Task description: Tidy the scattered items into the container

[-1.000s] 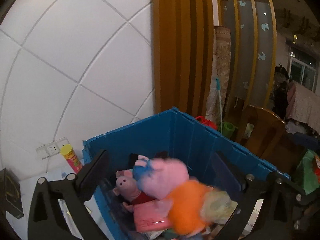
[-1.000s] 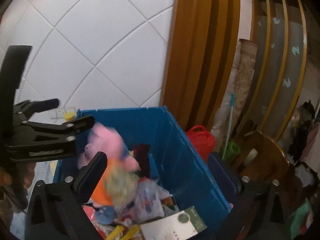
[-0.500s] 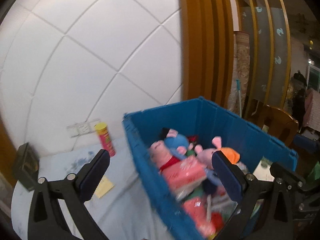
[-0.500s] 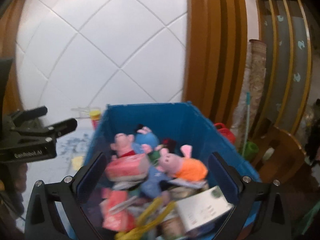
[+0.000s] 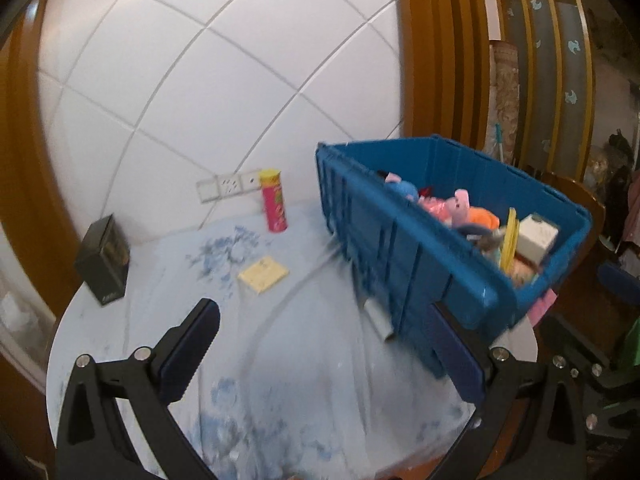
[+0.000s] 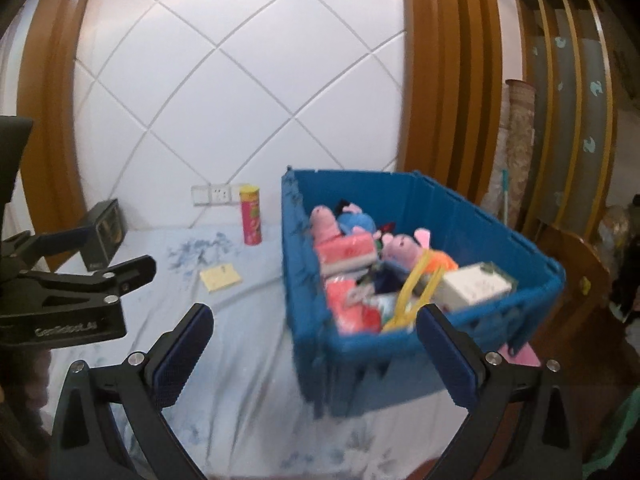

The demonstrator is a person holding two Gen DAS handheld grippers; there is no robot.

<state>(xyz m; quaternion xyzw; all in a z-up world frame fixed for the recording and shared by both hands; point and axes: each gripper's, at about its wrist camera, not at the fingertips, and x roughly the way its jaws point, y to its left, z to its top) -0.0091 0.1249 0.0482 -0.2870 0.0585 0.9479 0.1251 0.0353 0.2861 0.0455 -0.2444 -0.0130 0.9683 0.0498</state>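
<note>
Left wrist view: left gripper (image 5: 320,356) jaws apart, holding nothing, over the near part of the table (image 5: 304,380), which has a pale blue cloth. Blue bin (image 5: 404,248) sits on the right side of the table, filled with toys: pink pig (image 5: 460,204), orange plush (image 5: 482,216), white box (image 5: 536,236), yellow strip (image 5: 510,236). Still out on the cloth: red can (image 5: 274,206) upright at the far edge near the wall socket (image 5: 230,186), yellow notepad (image 5: 263,274) flat between can and gripper, black box (image 5: 104,260) upright at far left. Right wrist view: right gripper (image 6: 316,356) jaws apart, holding nothing, near the bin's (image 6: 308,272) near left corner. Bin holds 2 pink pigs (image 6: 324,220) (image 6: 402,246), blue plush (image 6: 354,220), red packs (image 6: 346,252), white box (image 6: 476,288). Can (image 6: 251,220), notepad (image 6: 221,277) and black box (image 6: 102,236) lie left of the bin, apart from each other. Left gripper (image 6: 72,292) shows at left edge; its jaw state is unclear from this view.
</note>
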